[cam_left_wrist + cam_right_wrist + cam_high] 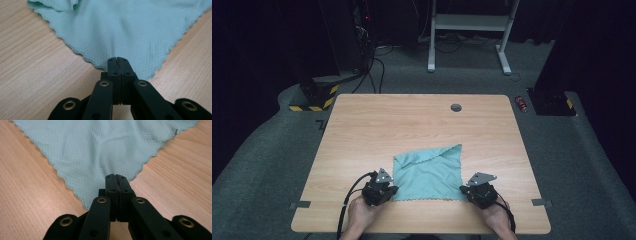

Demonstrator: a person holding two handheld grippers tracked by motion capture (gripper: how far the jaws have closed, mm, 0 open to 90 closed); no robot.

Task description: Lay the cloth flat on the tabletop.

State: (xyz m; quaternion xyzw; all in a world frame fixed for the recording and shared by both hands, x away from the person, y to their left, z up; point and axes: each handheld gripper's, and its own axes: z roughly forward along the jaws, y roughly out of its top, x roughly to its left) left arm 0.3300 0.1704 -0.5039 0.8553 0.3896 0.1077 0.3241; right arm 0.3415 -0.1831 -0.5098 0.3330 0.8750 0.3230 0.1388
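We see the teal cloth (430,174) lying lower centre on the table (362,130), one far corner folded over. Left gripper (388,192) and right gripper (466,190) each pinch a near corner, jaws fully closed; the next fold remains undone.

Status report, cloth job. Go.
Left gripper shut on near-left cloth corner. Right gripper shut on near-right corner. Cloth flat on table, far-left corner folded over. Nothing blocking.

Your left gripper (388,191): black, grey three-cornered plate on top, black cable trailing behind | your right gripper (467,189): same black build and plate | jaw links: matte black, brass-ringed pivots | your hands bare
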